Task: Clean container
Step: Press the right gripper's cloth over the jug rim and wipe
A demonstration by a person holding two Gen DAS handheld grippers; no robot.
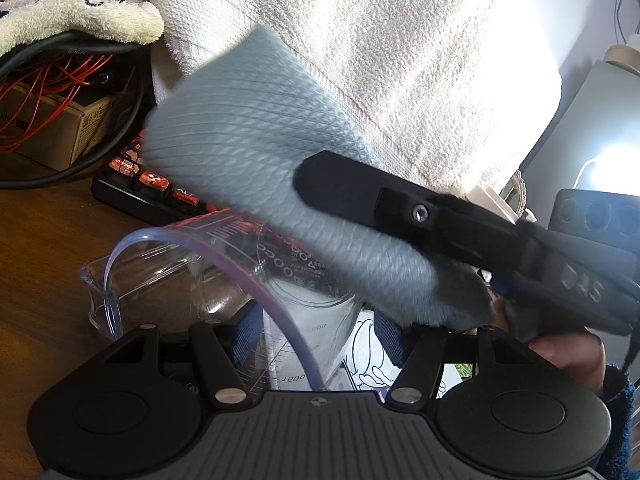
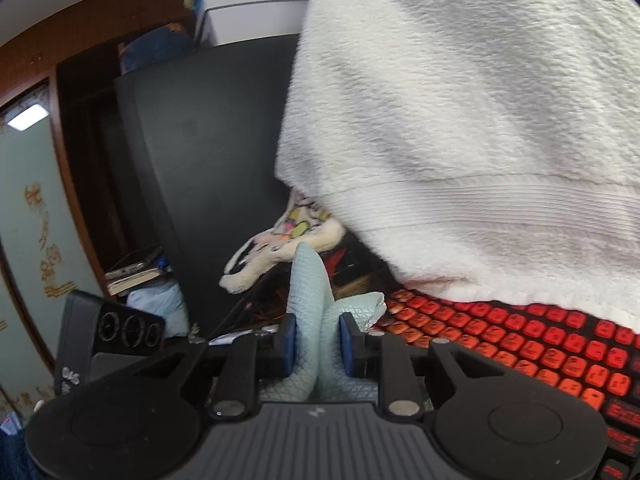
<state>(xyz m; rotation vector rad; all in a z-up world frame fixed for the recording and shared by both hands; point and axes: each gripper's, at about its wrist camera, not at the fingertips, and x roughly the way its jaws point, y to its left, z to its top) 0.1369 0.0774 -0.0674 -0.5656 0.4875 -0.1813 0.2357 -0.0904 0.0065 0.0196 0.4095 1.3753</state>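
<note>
From the left, the left gripper has its fingers clamped on the clear container, tipped above the counter. The blue cloth hovers at its mouth.

From the right, the right gripper pinches the cloth. I think most wiping is left.

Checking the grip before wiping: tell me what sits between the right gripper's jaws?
A bunched light-blue cloth sits pinched between the right gripper jaws, shown in the right wrist view.

A white towel drapes over a red-keyed keyboard, beside what may be a monitor.
</note>
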